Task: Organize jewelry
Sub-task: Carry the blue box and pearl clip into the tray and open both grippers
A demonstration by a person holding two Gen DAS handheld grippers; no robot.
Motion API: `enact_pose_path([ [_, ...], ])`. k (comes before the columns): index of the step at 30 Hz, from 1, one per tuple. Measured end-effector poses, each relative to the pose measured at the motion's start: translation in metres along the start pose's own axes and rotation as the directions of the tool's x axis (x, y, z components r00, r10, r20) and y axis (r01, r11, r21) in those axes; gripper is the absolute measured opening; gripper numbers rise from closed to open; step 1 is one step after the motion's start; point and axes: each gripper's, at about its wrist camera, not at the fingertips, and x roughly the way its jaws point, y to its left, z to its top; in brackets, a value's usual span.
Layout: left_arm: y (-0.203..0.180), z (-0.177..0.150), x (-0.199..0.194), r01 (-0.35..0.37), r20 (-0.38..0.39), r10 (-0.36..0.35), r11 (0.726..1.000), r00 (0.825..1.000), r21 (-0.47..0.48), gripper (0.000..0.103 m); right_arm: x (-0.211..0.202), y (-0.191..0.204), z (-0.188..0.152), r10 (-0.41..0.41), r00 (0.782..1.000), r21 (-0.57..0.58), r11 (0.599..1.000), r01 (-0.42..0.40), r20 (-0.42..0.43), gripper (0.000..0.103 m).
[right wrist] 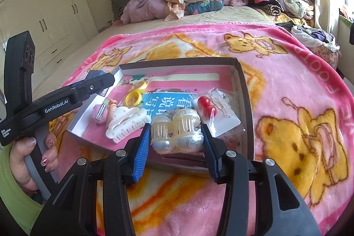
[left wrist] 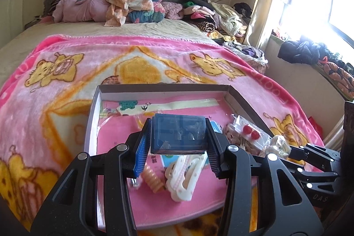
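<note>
- Left gripper: clamped on a dark clear box, held above the tray.
- Right gripper: clamped on a bagged pair of cream cage-and-pearl earrings, at the tray's near edge.
- Tray: shallow cardboard, pink-lined, on a pink bear blanket on a bed.
- In tray: white claw clip, orange spiral tie, yellow rings, red stud earrings in a bag, blue card.
- Hand: green sleeve, grips the left gripper's handle.
</note>
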Motion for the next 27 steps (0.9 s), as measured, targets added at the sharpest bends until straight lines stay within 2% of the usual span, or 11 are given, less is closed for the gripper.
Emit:
enact_pose_path([
  [11,-0.001,0.008,0.027,0.008,-0.054,-0.009,1.0,0.999,-0.009,0.036,0.023,0.001,0.007,-0.022,1.0,-0.036,0.999,0.021,-0.022,0.043],
  [27,0.002,0.0,0.053,0.003,-0.118,-0.006,1.0,0.993,-0.028,0.036,0.04,0.009,-0.003,0.009,0.999,-0.032,0.999,-0.011,-0.052,0.044],
])
